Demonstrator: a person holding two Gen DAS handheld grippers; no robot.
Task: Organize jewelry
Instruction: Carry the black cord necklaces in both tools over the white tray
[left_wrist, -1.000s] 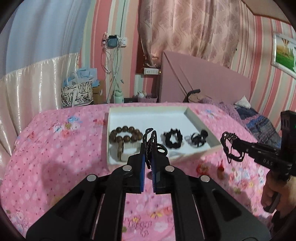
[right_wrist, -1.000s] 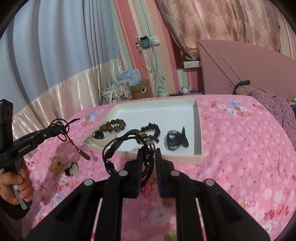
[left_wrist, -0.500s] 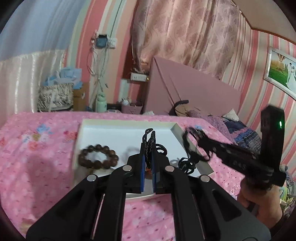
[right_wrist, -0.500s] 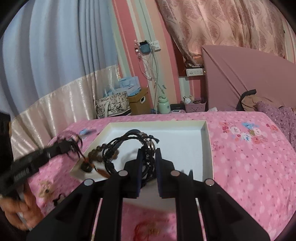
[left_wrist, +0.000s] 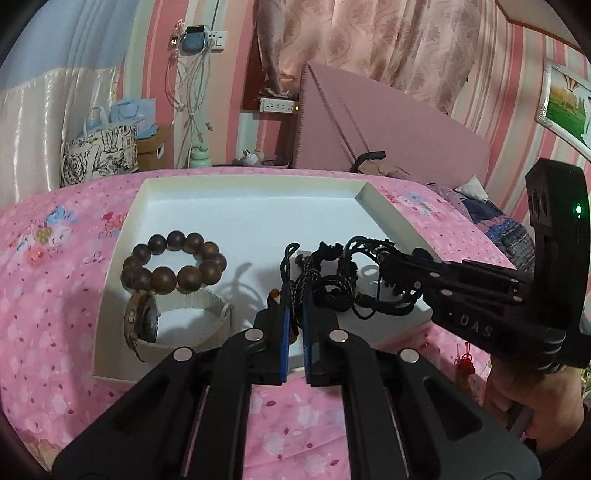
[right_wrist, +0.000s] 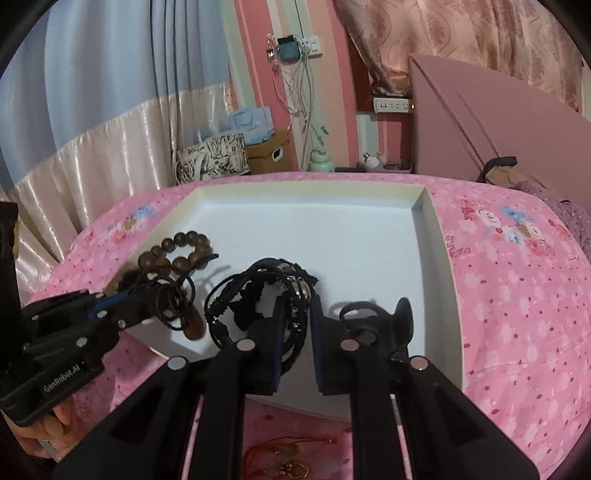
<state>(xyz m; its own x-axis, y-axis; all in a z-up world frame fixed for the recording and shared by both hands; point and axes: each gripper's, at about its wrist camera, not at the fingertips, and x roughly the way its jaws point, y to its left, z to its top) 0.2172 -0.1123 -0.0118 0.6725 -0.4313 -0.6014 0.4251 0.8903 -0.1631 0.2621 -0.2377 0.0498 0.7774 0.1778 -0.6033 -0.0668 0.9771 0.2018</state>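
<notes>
Because both pieces in hand are cords, not rigid bands, they will handle as light, limp things that sag and swing from wherever they are pinched. The left gripper (left_wrist: 294, 295) has its jaws clenched on a thin black cord necklace (left_wrist: 291, 273), whose loops hang ahead of the tips with a small amber pendant (right_wrist: 194, 325) dangling low over the white tray (left_wrist: 240, 218). The right gripper (right_wrist: 295, 314) holds a black braided bracelet bundle (right_wrist: 258, 291) with metal rings; the strands run down between its jaws, which look only narrowly parted, so the hold seems slack.

Both bundles hang over the near part of the tray, close together and likely to tangle if they brush. Already lying in the tray are a wooden bead bracelet (left_wrist: 173, 264), a watch (left_wrist: 173, 325) with a pale strap, and a black hair clip (right_wrist: 376, 325) at the near right. The tray sits on a bed with a pink floral bedspread (left_wrist: 55, 295).

Cords like these are best pinched where several strands gather, near a knot or ring, so nothing slips free singly. The pendant looks like the one hard, breakable part; it should be lowered onto the tray floor, not dropped.
</notes>
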